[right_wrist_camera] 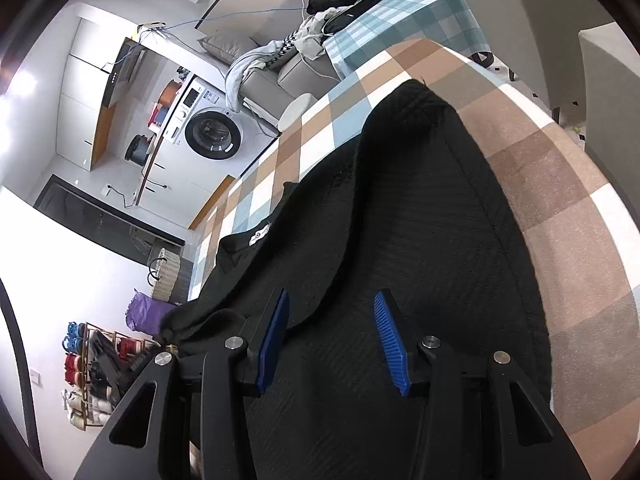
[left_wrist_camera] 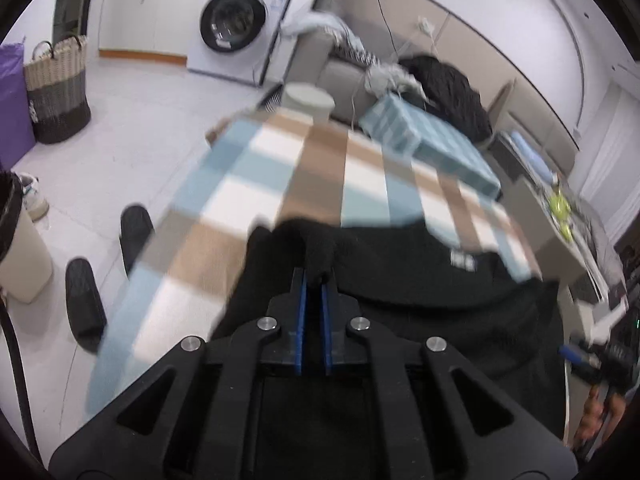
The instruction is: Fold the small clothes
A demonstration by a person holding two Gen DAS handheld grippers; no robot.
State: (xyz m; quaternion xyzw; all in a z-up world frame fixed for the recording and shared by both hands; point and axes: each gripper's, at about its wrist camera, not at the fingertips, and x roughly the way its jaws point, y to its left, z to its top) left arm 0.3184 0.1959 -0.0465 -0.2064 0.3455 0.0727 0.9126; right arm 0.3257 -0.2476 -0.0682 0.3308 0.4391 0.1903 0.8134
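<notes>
2 hand-held grippers work over 1 black knit garment [right_wrist_camera: 420,208] spread on a counter covered by a checked cloth [right_wrist_camera: 560,200] of brown, blue and white squares. The left hand-held gripper [left_wrist_camera: 315,280] has its blue pads pressed together on a bunched fold of the black garment [left_wrist_camera: 400,272], which rises in a small peak just ahead of the fingertips. The right hand-held gripper [right_wrist_camera: 331,300] hangs above the garment with its blue pads [right_wrist_camera: 276,336] standing apart and nothing pinched between them; the knit lies flat beneath. A white label [right_wrist_camera: 259,236] shows near the garment's far edge. Beyond the counter stand a washing machine [left_wrist_camera: 236,20], a woven basket [left_wrist_camera: 58,88] and a sofa [right_wrist_camera: 280,68] heaped with clothes.
</notes>
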